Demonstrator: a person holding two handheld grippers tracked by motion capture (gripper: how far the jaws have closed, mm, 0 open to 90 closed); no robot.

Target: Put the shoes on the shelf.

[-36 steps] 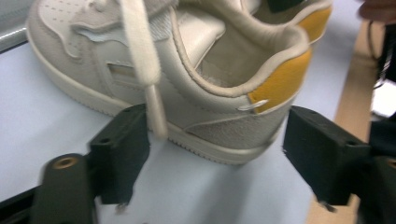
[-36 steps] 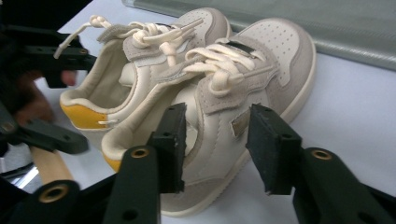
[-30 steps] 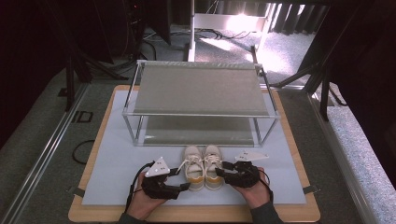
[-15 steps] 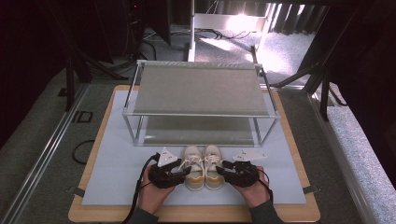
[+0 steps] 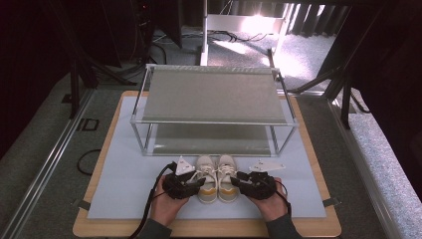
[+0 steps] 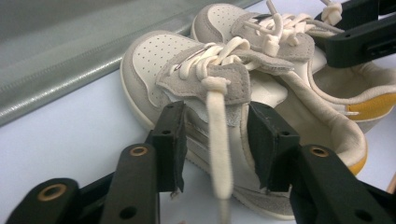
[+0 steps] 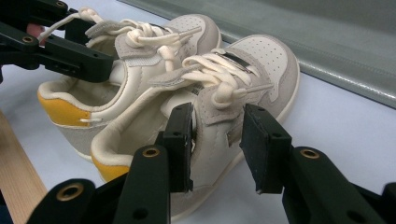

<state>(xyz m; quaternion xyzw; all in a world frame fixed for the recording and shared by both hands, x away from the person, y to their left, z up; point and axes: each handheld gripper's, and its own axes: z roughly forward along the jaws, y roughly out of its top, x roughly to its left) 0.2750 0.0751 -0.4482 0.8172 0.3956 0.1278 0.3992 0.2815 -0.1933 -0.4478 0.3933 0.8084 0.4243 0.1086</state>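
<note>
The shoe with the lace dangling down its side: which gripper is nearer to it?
Left. The left gripper straddles that shoe, its open jaws at either side; the right gripper is at the other shoe, beyond it.

A metal-framed rack (image 5: 214,107) with two mesh shelves stands at the 12 o'clock half of the wooden worktop (image 5: 209,230), on a pale blue mat (image 5: 124,189). A black cable (image 5: 84,162) loops on the grey carpet (image 5: 45,149) at 9 o'clock
</note>
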